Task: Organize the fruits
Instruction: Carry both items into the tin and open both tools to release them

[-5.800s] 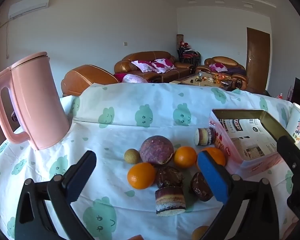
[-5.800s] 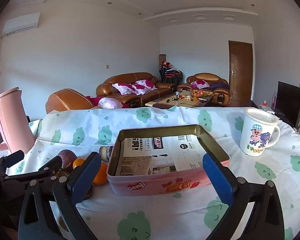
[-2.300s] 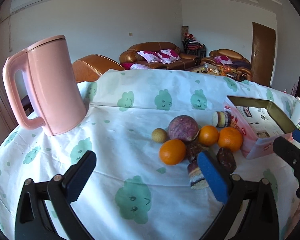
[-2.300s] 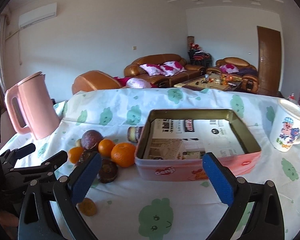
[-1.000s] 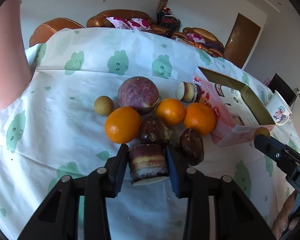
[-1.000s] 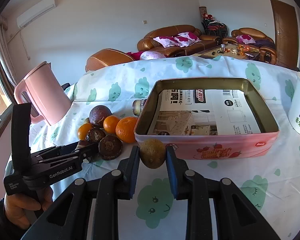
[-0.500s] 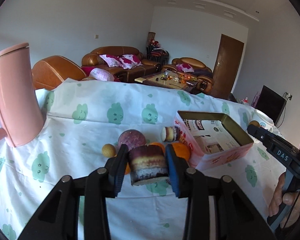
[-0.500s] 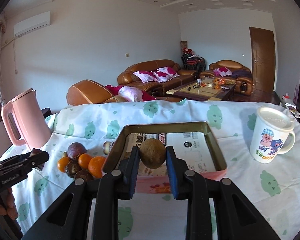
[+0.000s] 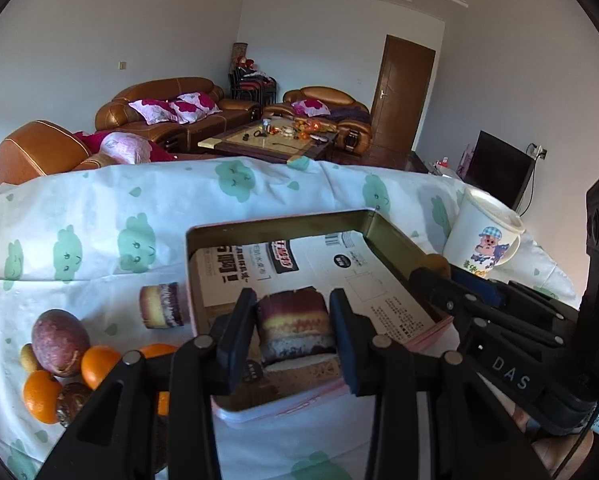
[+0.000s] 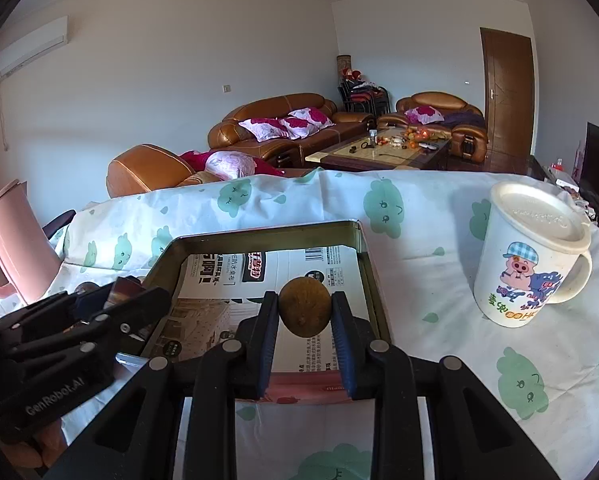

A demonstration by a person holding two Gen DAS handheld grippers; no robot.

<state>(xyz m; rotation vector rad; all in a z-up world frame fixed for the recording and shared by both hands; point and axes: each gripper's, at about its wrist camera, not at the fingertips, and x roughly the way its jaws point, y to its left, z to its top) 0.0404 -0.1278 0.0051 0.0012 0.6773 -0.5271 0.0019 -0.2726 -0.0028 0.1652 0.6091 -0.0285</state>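
Note:
My left gripper (image 9: 293, 334) is shut on a layered purple and yellow cake slice (image 9: 295, 326) and holds it over the near left part of the pink tin box (image 9: 283, 226). My right gripper (image 10: 304, 314) is shut on a small brown round fruit (image 10: 304, 311) and holds it over the box's near right part (image 10: 369, 280). The box is lined with printed paper. On the cloth left of the box lie a purple passion fruit (image 9: 59, 342), oranges (image 9: 99, 364), a small brown fruit (image 9: 28, 358) and another cake slice (image 9: 159, 305).
A white lidded mug (image 10: 529, 264) with a pig picture stands right of the box. A pink kettle (image 10: 15, 248) stands at the far left. The table has a white cloth (image 10: 419, 216) with green cloud prints. Sofas and a coffee table lie beyond.
Both grippers have moved in over the tin box with their loads. The left one came from the fruit pile to the right; the right one lowered closer to the box.

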